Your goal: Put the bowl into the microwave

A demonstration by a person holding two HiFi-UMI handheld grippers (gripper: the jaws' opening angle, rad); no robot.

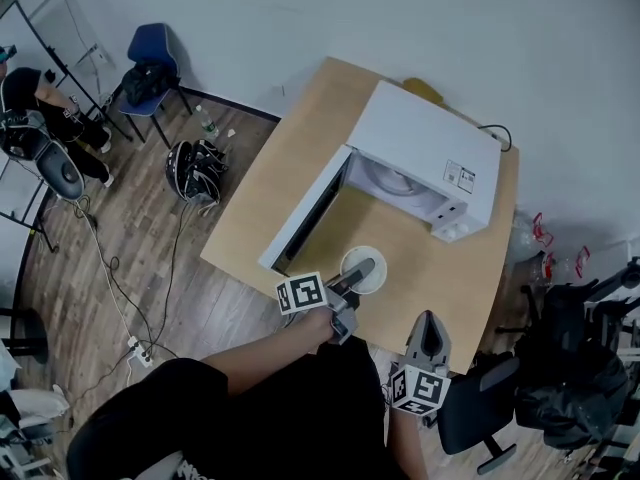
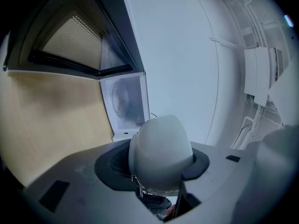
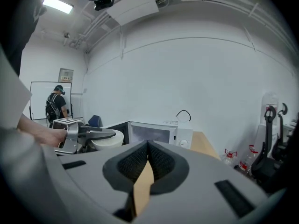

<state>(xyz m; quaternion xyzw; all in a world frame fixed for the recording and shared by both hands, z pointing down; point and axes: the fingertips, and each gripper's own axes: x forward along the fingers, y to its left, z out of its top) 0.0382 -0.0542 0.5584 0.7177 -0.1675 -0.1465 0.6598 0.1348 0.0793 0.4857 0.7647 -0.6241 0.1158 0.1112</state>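
Note:
My left gripper (image 1: 352, 278) is shut on the rim of a white bowl (image 1: 365, 271), which is over the wooden table (image 1: 250, 218) just in front of the microwave. In the left gripper view the bowl's wall (image 2: 161, 153) fills the gap between the jaws. The white microwave (image 1: 425, 153) stands at the far side of the table with its door (image 1: 305, 213) swung wide open to the left and a glass turntable inside. My right gripper (image 1: 430, 333) hovers at the table's near edge, right of the bowl, shut with nothing in it (image 3: 147, 146).
A black office chair (image 1: 475, 408) stands close to my right side. On the wooden floor to the left are a blue chair (image 1: 150, 58), a dark bag (image 1: 197, 168) and loose cables. A person (image 3: 57, 104) stands far back by a whiteboard.

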